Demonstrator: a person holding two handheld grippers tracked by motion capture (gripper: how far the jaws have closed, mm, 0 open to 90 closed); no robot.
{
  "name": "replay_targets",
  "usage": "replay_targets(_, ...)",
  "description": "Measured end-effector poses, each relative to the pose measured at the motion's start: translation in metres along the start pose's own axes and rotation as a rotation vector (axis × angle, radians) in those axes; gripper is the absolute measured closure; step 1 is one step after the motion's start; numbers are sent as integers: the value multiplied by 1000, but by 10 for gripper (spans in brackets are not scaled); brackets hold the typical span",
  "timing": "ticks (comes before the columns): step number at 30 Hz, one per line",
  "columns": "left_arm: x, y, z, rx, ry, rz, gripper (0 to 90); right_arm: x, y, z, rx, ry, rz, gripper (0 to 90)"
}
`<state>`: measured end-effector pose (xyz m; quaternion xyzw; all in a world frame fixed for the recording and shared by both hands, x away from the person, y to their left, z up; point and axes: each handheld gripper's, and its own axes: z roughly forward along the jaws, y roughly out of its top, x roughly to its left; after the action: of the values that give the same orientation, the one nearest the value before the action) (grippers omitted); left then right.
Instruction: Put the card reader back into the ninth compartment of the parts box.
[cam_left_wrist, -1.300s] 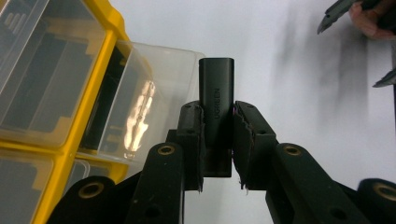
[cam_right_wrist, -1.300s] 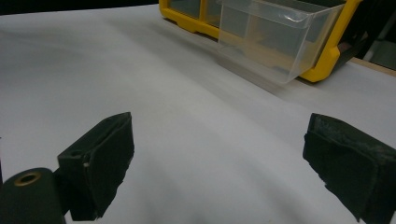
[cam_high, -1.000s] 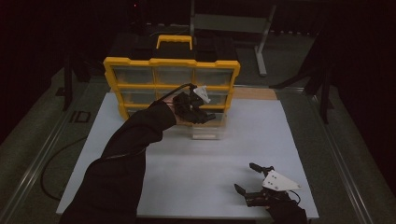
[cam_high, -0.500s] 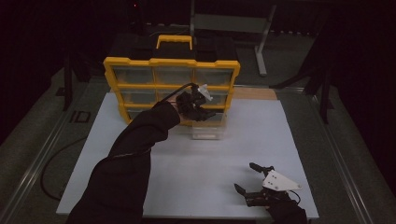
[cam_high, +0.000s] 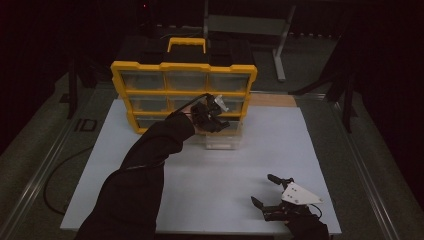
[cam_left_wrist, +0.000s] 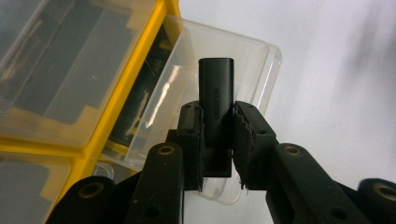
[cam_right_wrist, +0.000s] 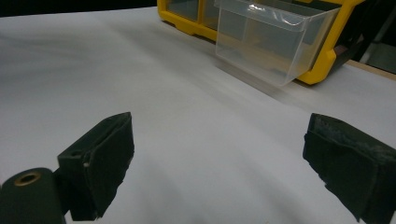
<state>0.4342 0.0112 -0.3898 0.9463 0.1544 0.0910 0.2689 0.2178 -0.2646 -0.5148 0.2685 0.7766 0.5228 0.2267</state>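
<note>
Left gripper (cam_left_wrist: 218, 140) clamped on small black rectangular plastic adapter (cam_left_wrist: 216, 100) over pulled-out clear plastic drawer (cam_left_wrist: 187, 70) of yellow organiser (cam_high: 182, 75) at table's (cam_high: 150, 210) far edge; right gripper (cam_right_wrist: 217, 163) wide open, empty.

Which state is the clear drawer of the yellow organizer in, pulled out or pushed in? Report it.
Pulled out. The clear drawer juts forward from the yellow organizer over the white table. The left gripper holds a black adapter above it.
</note>
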Motion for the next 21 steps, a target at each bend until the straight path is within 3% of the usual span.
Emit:
replay_targets(9,4,-2,11,9,7,-28,744,0,0,1,3,-1,2,91)
replay_targets(16,5,-4,19,14,41,-47,741,0,-1,1,6,0,3,91)
replay_targets(19,5,-4,19,8,42,-49,690,0,-1,1,7,1,6,91)
replay_targets(20,6,-5,17,-4,43,-60,621,0,-1,1,8,0,8,91)
replay_targets(21,5,-6,16,-5,41,-63,611,0,-1,1,7,-1,6,91)
